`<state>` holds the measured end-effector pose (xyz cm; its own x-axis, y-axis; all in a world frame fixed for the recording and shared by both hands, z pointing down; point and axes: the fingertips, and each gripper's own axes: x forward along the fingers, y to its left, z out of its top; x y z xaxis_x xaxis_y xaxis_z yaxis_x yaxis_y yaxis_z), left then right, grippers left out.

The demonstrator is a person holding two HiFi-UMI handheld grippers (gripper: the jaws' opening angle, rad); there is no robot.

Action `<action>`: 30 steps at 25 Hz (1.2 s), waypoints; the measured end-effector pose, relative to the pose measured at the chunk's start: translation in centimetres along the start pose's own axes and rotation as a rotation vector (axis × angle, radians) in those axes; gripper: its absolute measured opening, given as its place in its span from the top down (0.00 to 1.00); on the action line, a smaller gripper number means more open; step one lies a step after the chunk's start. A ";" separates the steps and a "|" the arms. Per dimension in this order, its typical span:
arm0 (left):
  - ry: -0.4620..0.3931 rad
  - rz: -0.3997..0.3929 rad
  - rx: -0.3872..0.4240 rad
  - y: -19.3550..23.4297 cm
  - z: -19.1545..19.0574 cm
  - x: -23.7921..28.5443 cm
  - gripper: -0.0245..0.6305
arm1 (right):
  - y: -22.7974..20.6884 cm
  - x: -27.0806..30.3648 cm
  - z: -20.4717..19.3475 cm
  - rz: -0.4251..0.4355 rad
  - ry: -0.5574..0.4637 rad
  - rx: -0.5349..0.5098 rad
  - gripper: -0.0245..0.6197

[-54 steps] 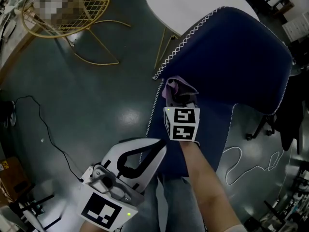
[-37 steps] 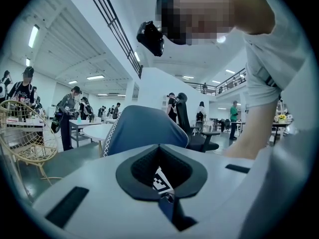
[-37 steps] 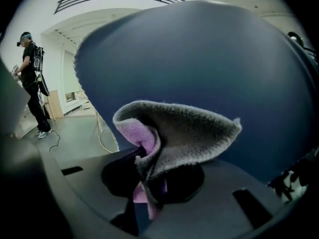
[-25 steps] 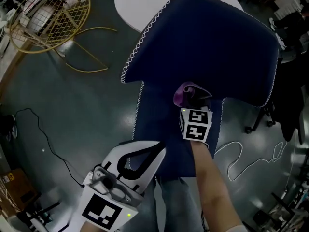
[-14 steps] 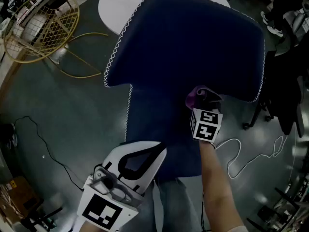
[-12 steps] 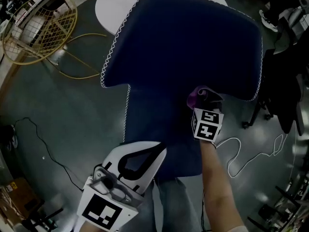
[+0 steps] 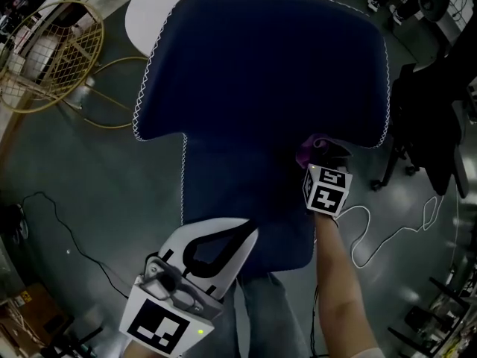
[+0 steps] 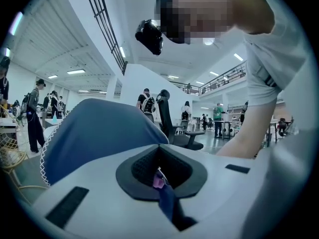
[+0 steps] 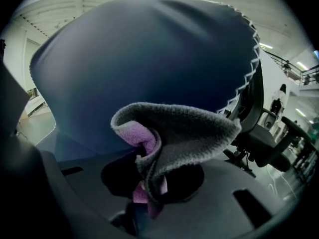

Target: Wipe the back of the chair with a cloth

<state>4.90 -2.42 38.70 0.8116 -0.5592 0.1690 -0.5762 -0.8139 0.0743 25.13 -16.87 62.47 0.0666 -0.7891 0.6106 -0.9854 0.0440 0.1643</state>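
Observation:
The navy chair back [image 7: 261,73] with white edge stitching fills the middle of the head view. My right gripper [image 7: 322,161] is shut on a purple and grey cloth [image 7: 311,152] and presses it against the chair's right side, just under the wide upper part. In the right gripper view the folded cloth [image 9: 184,128] stands up from the jaws in front of the chair back [image 9: 139,59]. My white left gripper [image 7: 246,231] is shut, holds nothing, and hangs low at the chair's lower edge, off the cloth. The chair back [image 8: 94,133] shows beyond it in the left gripper view.
A white round table [image 7: 149,13] stands behind the chair. A gold wire chair [image 7: 45,58] is at the far left, a black office chair [image 7: 432,125] at the right. A white cable [image 7: 387,237] and a black cable [image 7: 59,222] lie on the floor.
My right gripper has carried the cloth across the chair back, from its left edge to its right side. The left gripper has stayed put.

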 end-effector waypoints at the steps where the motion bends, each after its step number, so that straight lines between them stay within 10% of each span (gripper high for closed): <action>1: 0.002 -0.004 0.002 -0.1 0.0 0.2 0.94 | -0.1 0.0 0.0 0.003 0.000 -0.004 0.82; 17: 0.010 -0.016 0.002 -0.8 0.7 0.4 0.94 | -0.6 -1.6 0.1 0.026 -0.009 -0.014 0.82; 30: 0.000 -0.042 -0.002 -1.4 5.1 -0.1 0.94 | 2.9 -8.4 7.4 0.177 -0.110 0.022 0.82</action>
<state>6.15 -2.02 33.54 0.8353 -0.5242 0.1659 -0.5416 -0.8365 0.0834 20.55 -14.65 52.09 -0.1242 -0.8323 0.5402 -0.9835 0.1756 0.0444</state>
